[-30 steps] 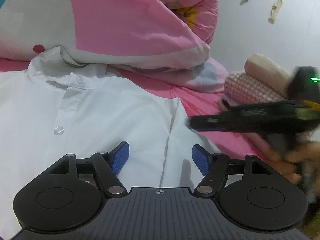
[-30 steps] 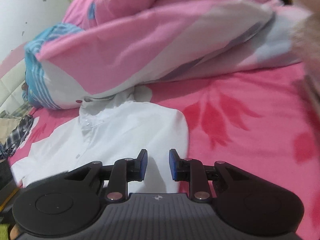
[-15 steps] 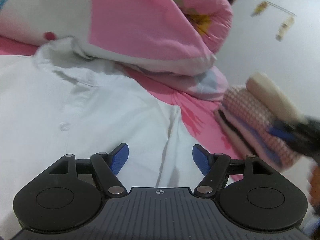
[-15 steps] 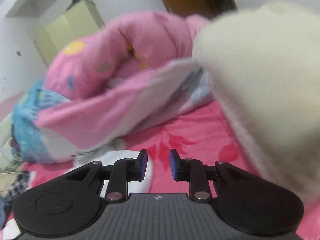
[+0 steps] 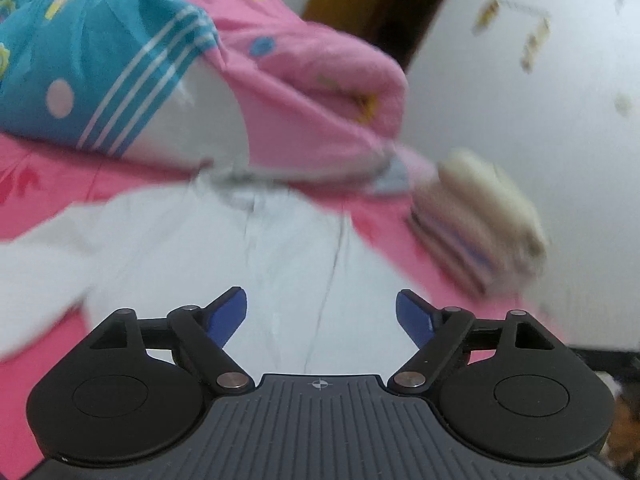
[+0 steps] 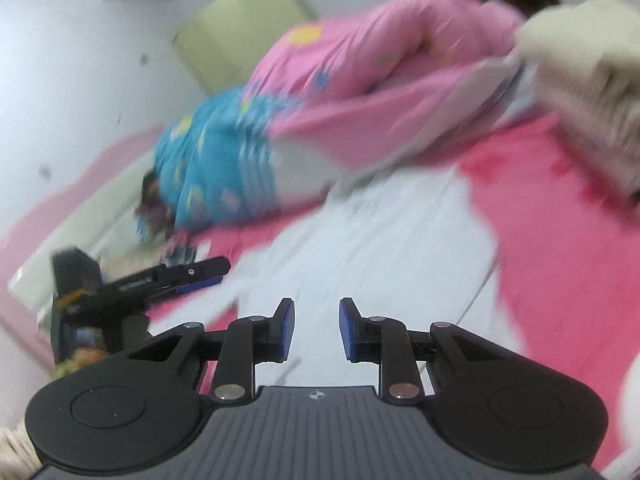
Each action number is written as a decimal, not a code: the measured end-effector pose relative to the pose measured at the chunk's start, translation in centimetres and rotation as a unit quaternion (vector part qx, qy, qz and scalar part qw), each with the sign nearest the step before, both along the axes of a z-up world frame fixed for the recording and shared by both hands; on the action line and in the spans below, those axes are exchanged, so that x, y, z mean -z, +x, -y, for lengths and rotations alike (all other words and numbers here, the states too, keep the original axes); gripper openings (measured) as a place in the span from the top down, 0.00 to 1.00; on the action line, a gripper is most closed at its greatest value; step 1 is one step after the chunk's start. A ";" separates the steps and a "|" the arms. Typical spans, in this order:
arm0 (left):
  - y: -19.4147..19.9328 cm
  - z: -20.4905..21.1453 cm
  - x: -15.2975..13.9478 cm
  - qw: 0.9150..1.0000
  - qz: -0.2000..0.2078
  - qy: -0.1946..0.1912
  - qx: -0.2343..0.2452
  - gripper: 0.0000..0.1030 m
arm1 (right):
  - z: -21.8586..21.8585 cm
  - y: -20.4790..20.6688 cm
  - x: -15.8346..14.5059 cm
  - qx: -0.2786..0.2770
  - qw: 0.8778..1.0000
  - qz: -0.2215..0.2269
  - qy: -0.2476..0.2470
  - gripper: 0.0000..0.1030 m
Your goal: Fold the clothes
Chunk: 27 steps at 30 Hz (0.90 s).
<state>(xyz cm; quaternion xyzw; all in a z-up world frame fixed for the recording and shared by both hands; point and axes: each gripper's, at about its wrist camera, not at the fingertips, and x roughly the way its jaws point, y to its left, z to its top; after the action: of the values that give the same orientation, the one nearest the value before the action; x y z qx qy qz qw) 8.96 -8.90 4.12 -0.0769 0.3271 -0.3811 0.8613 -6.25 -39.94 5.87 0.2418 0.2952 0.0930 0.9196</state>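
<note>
Both grippers (image 5: 321, 314) (image 6: 317, 328) above white shirt (image 5: 248, 256), jaws apart, empty.

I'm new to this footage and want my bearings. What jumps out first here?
A white button-up shirt lies spread flat on the pink floral bedsheet, straight ahead of both open hand-held grippers. Behind its collar bulges a pink and teal quilt; to the right sits a stack of folded clothes.

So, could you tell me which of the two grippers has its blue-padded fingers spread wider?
The left gripper: its fingers splay wide over the white button-up shirt, while the right gripper shows only a narrow gap.
</note>
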 end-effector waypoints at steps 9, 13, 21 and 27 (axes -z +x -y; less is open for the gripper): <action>-6.9 -1.5 7.7 0.998 0.014 0.068 0.002 0.19 | -10.8 1.0 8.4 -0.032 0.992 -0.051 -0.114 0.75; -8.7 -2.1 9.8 0.997 0.021 0.073 -0.010 0.19 | -12.5 1.5 10.3 -0.041 0.985 -0.065 -0.156 0.75; -9.0 -4.1 8.8 0.997 0.044 0.042 -0.039 0.19 | -13.3 1.8 9.5 -0.040 0.981 -0.069 -0.178 0.75; -7.9 -7.7 7.5 0.991 0.055 -0.010 -0.121 0.17 | -13.9 2.8 5.6 -0.048 0.983 -0.041 -0.174 0.75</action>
<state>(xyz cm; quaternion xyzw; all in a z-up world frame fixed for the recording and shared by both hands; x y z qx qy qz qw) 1.01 -1.22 -3.37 -0.1035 0.2638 -0.2813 0.9168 -3.47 -26.03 0.30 0.0676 0.3555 0.0744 0.9292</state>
